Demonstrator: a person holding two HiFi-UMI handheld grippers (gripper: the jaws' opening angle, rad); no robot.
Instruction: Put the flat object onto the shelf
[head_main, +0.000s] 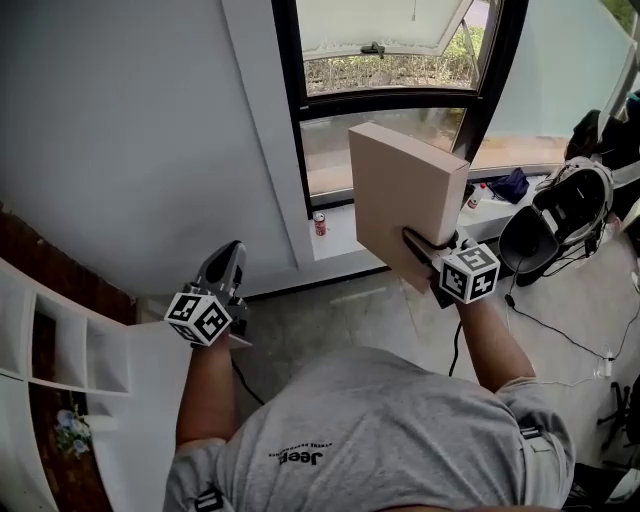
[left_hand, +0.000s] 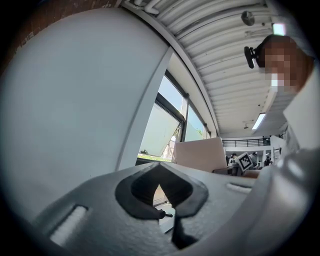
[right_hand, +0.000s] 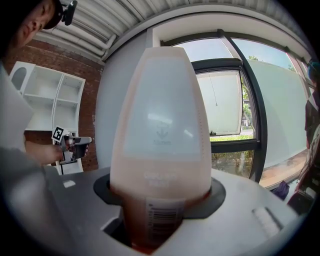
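**A:** Where is the flat box (head_main: 405, 200)?

**B:** The right gripper (head_main: 422, 250) is squeezing it, holding it up high near the window (head_main: 390, 60).

**A:** And the left gripper (head_main: 229, 258)?

**B:** It is keeping its jaws closed on nothing. The white shelf (head_main: 60, 340) is standing well apart, so the box is not on it yet.

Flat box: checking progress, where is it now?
The flat box is right of centre in the head view, upright in the right gripper, before the window.
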